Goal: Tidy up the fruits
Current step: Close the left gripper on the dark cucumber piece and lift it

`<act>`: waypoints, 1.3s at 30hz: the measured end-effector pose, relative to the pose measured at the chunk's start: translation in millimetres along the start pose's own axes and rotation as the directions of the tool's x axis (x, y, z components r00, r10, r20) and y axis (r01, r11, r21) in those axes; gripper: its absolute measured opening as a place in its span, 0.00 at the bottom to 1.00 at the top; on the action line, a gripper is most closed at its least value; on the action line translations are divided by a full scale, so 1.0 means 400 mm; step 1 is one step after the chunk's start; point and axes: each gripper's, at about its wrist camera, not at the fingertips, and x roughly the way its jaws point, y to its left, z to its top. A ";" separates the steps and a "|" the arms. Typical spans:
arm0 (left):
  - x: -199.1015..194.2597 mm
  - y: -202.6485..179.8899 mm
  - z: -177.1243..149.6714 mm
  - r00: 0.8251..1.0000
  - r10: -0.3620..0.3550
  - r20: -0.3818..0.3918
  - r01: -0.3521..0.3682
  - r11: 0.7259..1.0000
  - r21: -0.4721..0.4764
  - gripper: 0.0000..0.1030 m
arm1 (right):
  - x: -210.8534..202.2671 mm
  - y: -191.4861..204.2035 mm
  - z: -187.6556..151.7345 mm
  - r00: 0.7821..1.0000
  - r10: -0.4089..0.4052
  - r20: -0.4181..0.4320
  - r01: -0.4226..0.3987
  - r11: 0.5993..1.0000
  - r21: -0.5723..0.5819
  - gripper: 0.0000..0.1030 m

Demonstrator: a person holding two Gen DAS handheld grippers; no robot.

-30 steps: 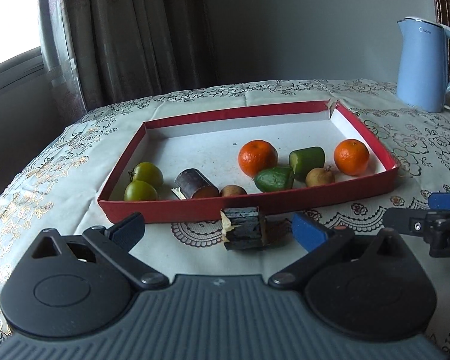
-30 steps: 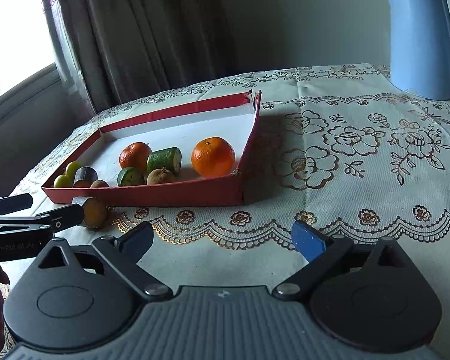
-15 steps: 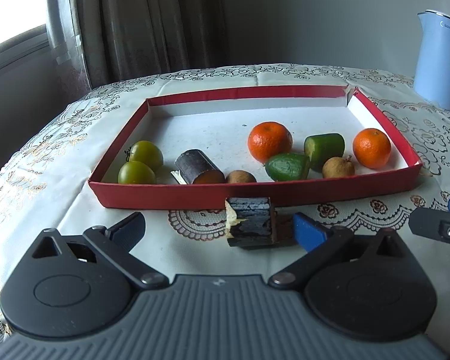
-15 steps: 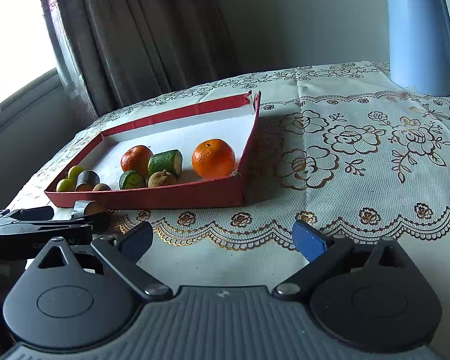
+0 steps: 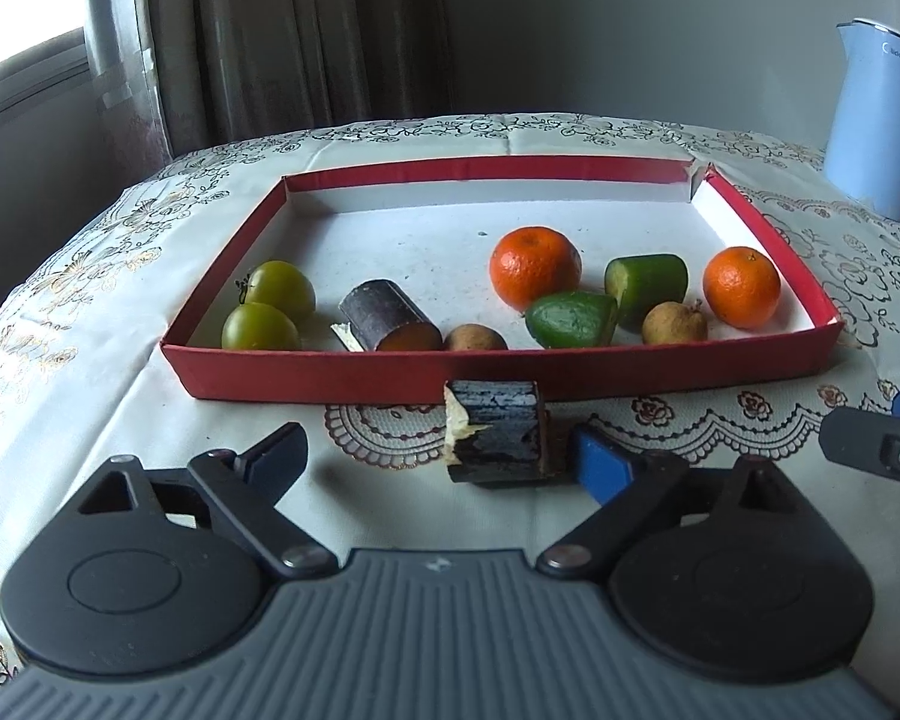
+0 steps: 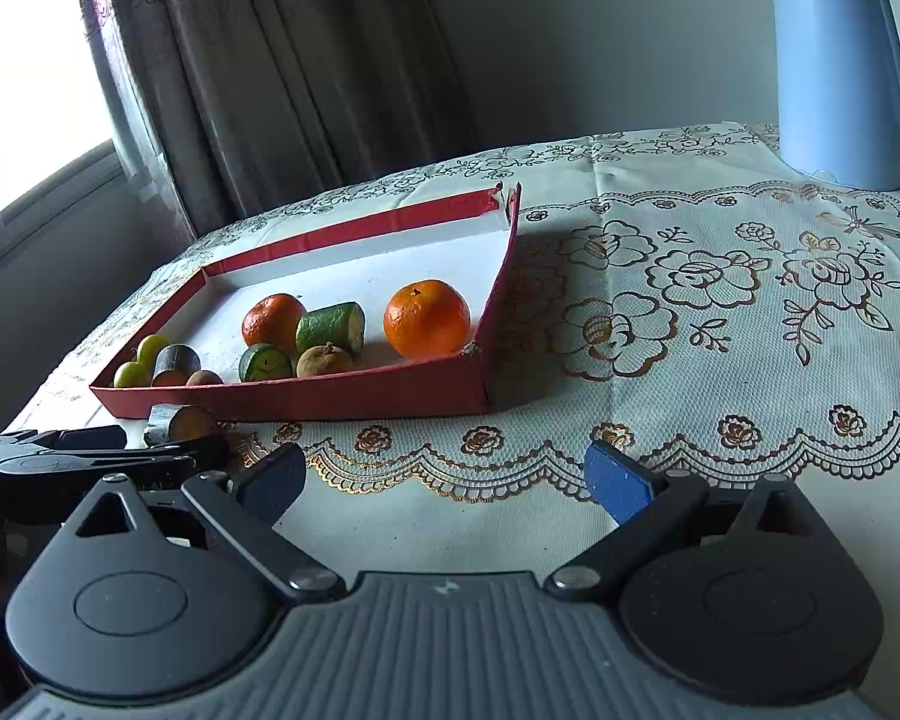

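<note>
Left hand-held gripper closing around dark cut sugarcane chunk on worktop (blue pad touching, other apart); right hand-held gripper wide, empty.

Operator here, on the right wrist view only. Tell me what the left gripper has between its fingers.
Observer: A dark sugarcane piece lies on the tablecloth between the left gripper fingers; jaws closing, left pad clear of it.
Operator: Report its near end.
Observer: Torn pale fibre shows at its left end.
Operator: Count the green round fruits in the tray.
Observer: Two, side by side in the red tray, at its left.
</note>
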 end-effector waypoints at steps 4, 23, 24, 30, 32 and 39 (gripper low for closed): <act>0.000 0.005 -0.001 1.000 -0.018 -0.001 0.018 1.000 -0.011 0.86 | 0.000 -0.001 0.000 1.000 0.000 0.000 0.000 1.000 0.001 0.97; -0.013 0.019 -0.010 0.996 -0.082 0.027 0.083 0.996 -0.037 0.57 | 0.000 -0.003 0.000 1.000 0.001 0.000 -0.001 1.000 0.001 0.97; -0.013 0.019 -0.010 0.996 -0.082 0.028 0.083 0.996 -0.035 0.56 | 0.000 -0.003 0.000 1.000 0.001 0.000 -0.001 1.000 0.000 0.97; -0.022 0.022 -0.012 0.995 -0.090 0.032 0.091 0.995 -0.032 0.44 | 0.002 0.004 0.002 1.000 -0.005 -0.007 0.005 1.000 -0.012 0.99; -0.026 0.025 -0.013 0.994 -0.100 0.032 0.101 0.994 -0.033 0.41 | 0.005 0.008 0.001 1.000 -0.012 -0.010 0.012 1.000 -0.021 0.99; -0.062 0.037 -0.015 0.993 -0.100 0.063 0.102 0.994 -0.031 0.27 | 0.010 0.021 -0.002 0.999 -0.036 -0.020 0.035 0.998 -0.050 0.99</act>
